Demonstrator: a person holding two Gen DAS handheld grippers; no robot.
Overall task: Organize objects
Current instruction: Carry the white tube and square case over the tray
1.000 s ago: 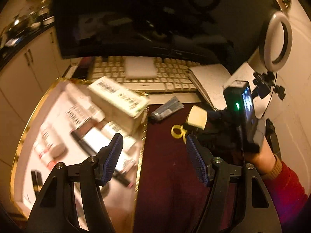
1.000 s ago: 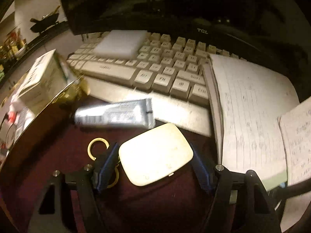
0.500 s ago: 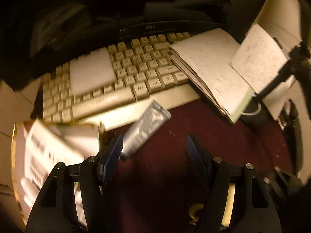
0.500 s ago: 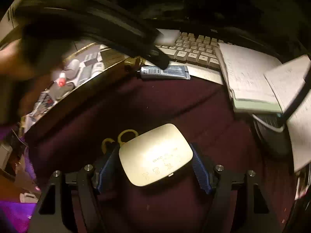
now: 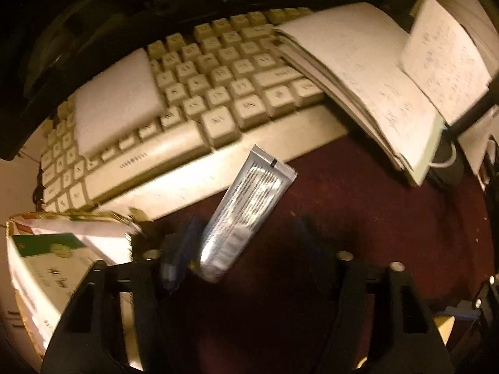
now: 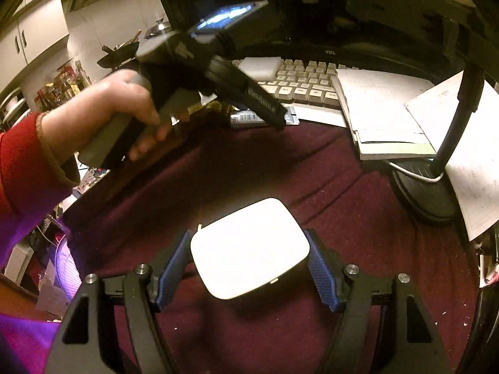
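Observation:
A silver tube (image 5: 246,215) lies on the maroon cloth (image 5: 358,218) just below the keyboard, its lower end between my left gripper's (image 5: 246,246) open fingers. The left gripper also shows in the right wrist view (image 6: 274,115), pointing at the tube (image 6: 246,118). My right gripper (image 6: 249,258) is shut on a cream rounded-square case (image 6: 249,246), held over the cloth (image 6: 343,187). A gold-rimmed tray (image 5: 78,218) with a white box (image 5: 53,265) sits at the left.
A beige keyboard (image 5: 193,103) with a white pad (image 5: 115,103) on it lies behind the tube. An open notebook (image 5: 374,71) overlaps the keyboard's right end. A black lamp base (image 6: 421,187) with its stalk stands at the right. A monitor (image 6: 312,9) stands at the back.
My left gripper has moved forward and down to the tube, which now sits between its fingers. My right gripper has pulled back with the cream case, away from the keyboard.

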